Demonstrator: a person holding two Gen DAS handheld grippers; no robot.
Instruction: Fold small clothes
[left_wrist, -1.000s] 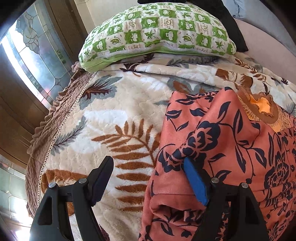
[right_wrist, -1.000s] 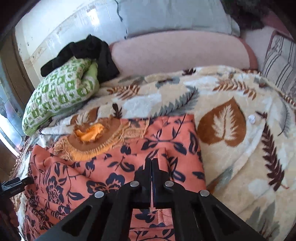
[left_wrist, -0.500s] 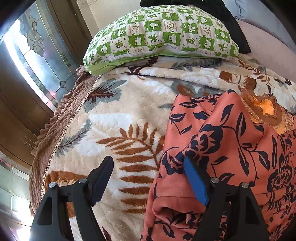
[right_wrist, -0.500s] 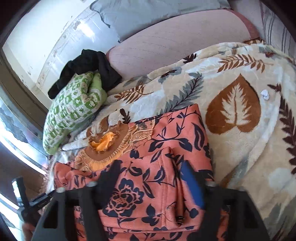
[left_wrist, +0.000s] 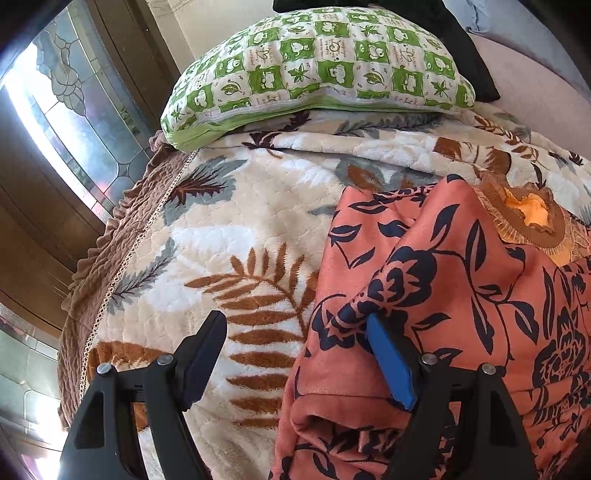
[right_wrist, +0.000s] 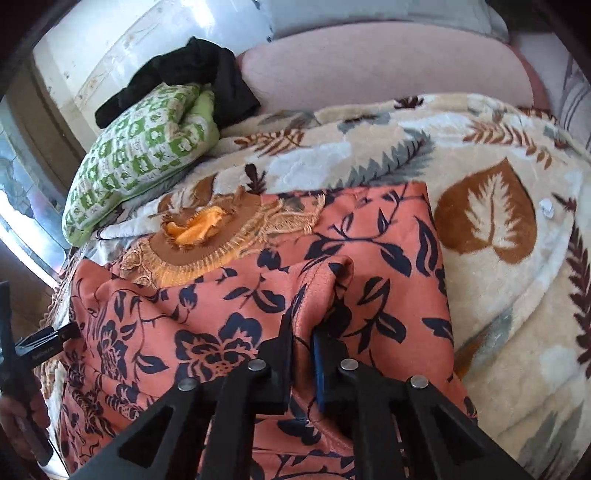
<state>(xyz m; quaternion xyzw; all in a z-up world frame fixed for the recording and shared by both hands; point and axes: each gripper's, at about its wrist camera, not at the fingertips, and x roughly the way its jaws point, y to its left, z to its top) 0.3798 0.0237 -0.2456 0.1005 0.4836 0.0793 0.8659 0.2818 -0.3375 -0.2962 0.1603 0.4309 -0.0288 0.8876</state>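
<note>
A salmon-orange garment with a dark navy flower print (right_wrist: 236, 314) lies on the bed; an embroidered brown and orange neckline (right_wrist: 207, 236) sits at its far end. In the left wrist view the garment (left_wrist: 461, 280) fills the right side. My left gripper (left_wrist: 295, 332) is open wide; its right blue-padded finger rests against a raised fold of the cloth, its left finger hangs over the blanket. My right gripper (right_wrist: 303, 332) is shut on a raised fold of the garment near its middle. The left gripper also shows at the left edge of the right wrist view (right_wrist: 44, 343).
A cream plush blanket with brown and grey leaves (right_wrist: 480, 206) covers the bed. A green-and-white checked pillow (left_wrist: 321, 70) lies at the head, with a black cloth (right_wrist: 192, 77) behind it. A pink headboard (right_wrist: 388, 66) is at the back. The bed's brown edge (left_wrist: 110, 243) borders a window.
My right gripper was open half a second ago and has now closed on a fold of the garment, lifting a ridge. The left gripper stays open and has drifted slightly.
</note>
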